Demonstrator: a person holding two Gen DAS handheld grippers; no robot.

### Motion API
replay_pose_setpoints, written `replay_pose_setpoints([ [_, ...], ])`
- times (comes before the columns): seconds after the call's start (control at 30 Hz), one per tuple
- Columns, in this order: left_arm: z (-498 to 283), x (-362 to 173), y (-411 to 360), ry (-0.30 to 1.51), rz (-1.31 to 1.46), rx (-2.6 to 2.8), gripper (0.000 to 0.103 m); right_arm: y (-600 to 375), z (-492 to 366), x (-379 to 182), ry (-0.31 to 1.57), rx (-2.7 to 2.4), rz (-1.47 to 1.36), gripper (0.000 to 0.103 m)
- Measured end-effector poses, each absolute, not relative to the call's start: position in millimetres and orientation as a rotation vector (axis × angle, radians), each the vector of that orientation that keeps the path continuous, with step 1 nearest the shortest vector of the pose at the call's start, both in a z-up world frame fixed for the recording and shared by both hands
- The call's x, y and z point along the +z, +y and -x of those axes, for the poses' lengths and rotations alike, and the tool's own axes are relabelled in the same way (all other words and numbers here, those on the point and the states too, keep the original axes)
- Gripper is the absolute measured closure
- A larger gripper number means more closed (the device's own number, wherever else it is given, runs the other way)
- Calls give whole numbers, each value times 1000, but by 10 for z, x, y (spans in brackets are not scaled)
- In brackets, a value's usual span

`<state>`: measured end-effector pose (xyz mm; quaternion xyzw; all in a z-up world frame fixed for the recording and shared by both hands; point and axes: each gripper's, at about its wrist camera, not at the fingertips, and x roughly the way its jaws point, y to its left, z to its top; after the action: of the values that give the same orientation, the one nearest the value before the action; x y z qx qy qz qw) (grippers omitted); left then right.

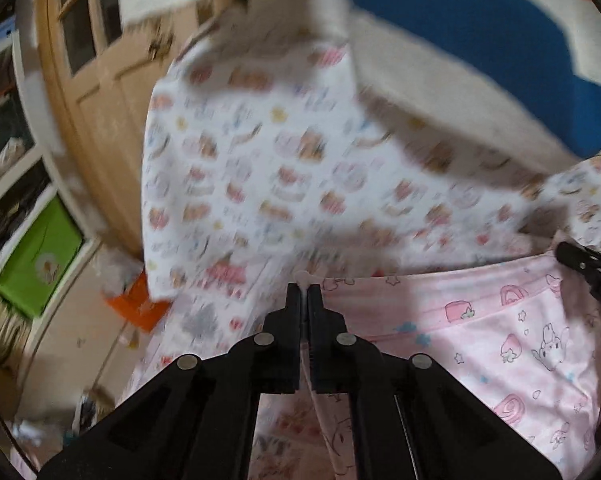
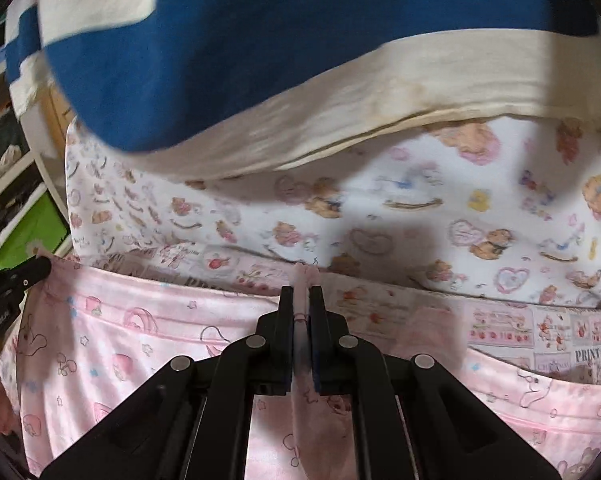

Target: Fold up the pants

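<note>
At six o'clock in each wrist view, black jaws pinch the pants' top edge. Left gripper (image 1: 304,286) clamps the pink pants (image 1: 500,332); toward three o'clock the right gripper (image 2: 302,286) clamps the same edge. Soft pink fabric carries printed bunnies, strawberries, rainbows and stars. At twelve o'clock lies a white bear-print cloth (image 2: 380,208), blurred.

A bed spread with a white sheet printed with teddy bears and hearts (image 2: 440,216) carries everything. On the sheet, toward the far side, lies a blue and cream blanket (image 2: 300,60); on its near side lie the pink pants (image 2: 148,344), beside a patchwork-print cloth (image 2: 540,332)
</note>
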<state>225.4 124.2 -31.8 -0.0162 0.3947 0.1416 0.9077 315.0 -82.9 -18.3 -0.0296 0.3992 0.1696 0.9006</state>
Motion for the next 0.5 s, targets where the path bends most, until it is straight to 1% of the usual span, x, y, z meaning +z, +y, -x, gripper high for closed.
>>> replay_pose_setpoints([
  [0.2,-2353,-522,1299,910,57,315,100,-797,-3248,-279,878,382,11,97],
  [0.33,-2374,-580,1288,924,39,324,100,-778,-3250,-312,883,385,20,96],
  [0.4,-2370,-571,1278,923,31,335,96,-791,-3243,-285,864,384,24,96],
  [0.43,-2367,-561,1270,914,17,349,93,-801,-3218,-248,837,374,36,90],
  [0.47,-2363,-547,1265,903,0,371,82,-800,-3195,-216,812,357,49,81],
  [0.5,-2361,-529,1272,890,-17,404,73,-818,-3163,-166,779,343,60,75],
])
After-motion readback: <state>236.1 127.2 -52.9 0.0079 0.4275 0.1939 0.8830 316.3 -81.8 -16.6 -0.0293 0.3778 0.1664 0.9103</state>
